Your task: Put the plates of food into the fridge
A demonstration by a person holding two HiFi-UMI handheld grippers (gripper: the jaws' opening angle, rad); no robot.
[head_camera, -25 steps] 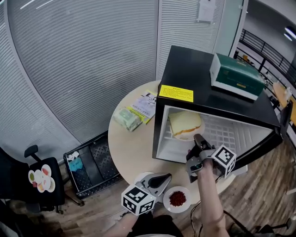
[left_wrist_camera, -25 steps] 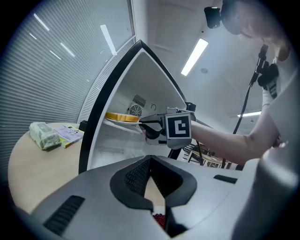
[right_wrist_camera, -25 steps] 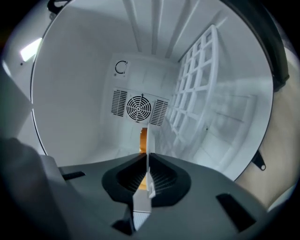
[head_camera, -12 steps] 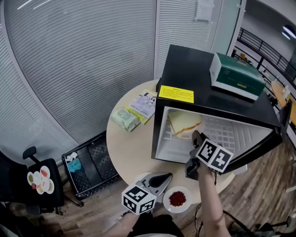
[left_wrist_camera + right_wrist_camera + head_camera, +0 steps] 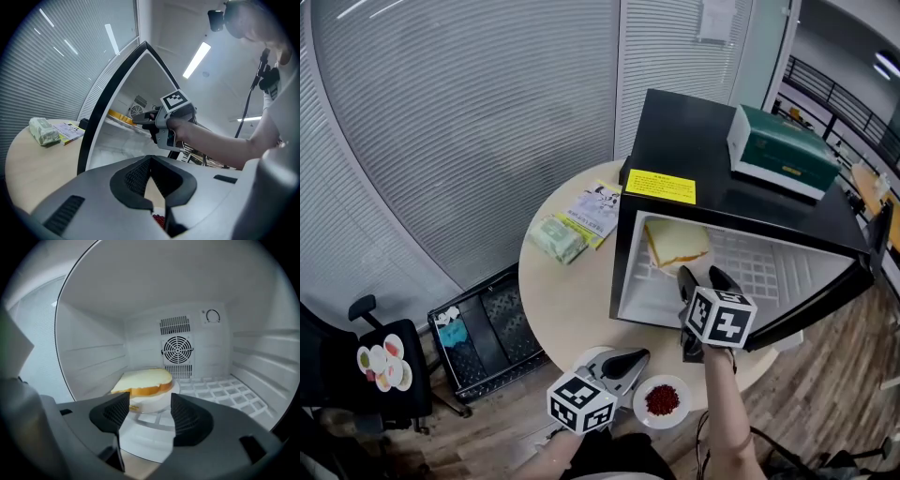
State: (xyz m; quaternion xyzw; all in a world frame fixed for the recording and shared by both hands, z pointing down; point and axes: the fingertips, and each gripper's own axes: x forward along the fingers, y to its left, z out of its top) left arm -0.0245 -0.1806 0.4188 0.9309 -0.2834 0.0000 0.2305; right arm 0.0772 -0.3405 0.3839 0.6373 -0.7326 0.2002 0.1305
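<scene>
The black fridge stands open on the round table. Inside it, a white plate with a sandwich rests on the wire shelf at the left. My right gripper sits at the fridge mouth just short of that plate. Its jaws have just been opening and nothing is between them. A small plate of red food lies at the table's near edge. My left gripper hovers beside it, jaws shut and empty.
A green box sits on top of the fridge, whose door swings out to the right. A green packet and a leaflet lie on the table's far left. A black crate and a chair stand on the floor.
My right gripper has rolled so that its marker cube faces up, and its jaws have spread apart. The sandwich plate rests on the shelf. My left gripper has stayed put.
</scene>
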